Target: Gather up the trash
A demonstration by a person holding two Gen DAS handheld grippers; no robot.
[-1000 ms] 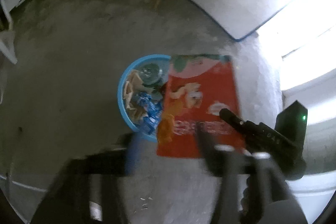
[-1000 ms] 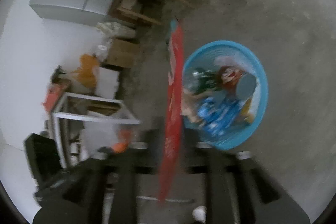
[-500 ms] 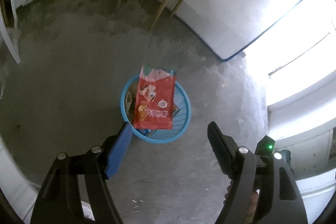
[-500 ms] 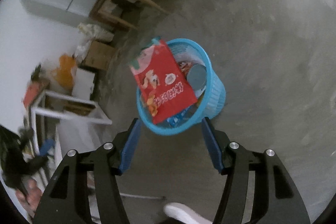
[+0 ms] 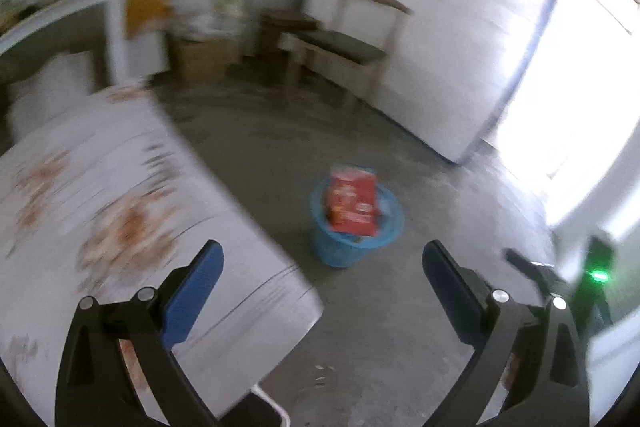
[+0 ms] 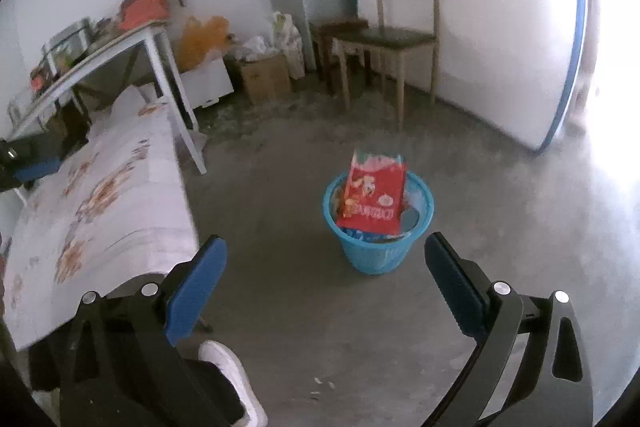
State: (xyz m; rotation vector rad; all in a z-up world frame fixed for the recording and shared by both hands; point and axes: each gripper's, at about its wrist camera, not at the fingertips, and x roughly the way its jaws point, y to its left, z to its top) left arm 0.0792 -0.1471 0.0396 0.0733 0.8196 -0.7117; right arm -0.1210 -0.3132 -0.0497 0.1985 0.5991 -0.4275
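A blue plastic trash basket (image 6: 376, 255) (image 5: 340, 253) stands on the concrete floor. A large red snack bag (image 6: 374, 197) (image 5: 354, 203) lies tilted across its top over other wrappers. My left gripper (image 5: 322, 259) and my right gripper (image 6: 324, 251) are raised and well back from the basket. Their jaws are opening wide, and nothing is between them. The other gripper's body (image 5: 596, 267) with a green light shows at the right edge of the left wrist view.
A bed with a floral cover (image 6: 100, 203) (image 5: 120, 211) fills the left side. A white table (image 6: 152, 39), a cardboard box (image 6: 266, 79), bags and a wooden chair (image 6: 404, 39) line the far wall. A white shoe (image 6: 232, 375) is near my right gripper.
The red bag left both grippers and dropped onto the basket. Both grippers spread wide, rose and drew back from the basket, tilting up so the room and bed came into view.
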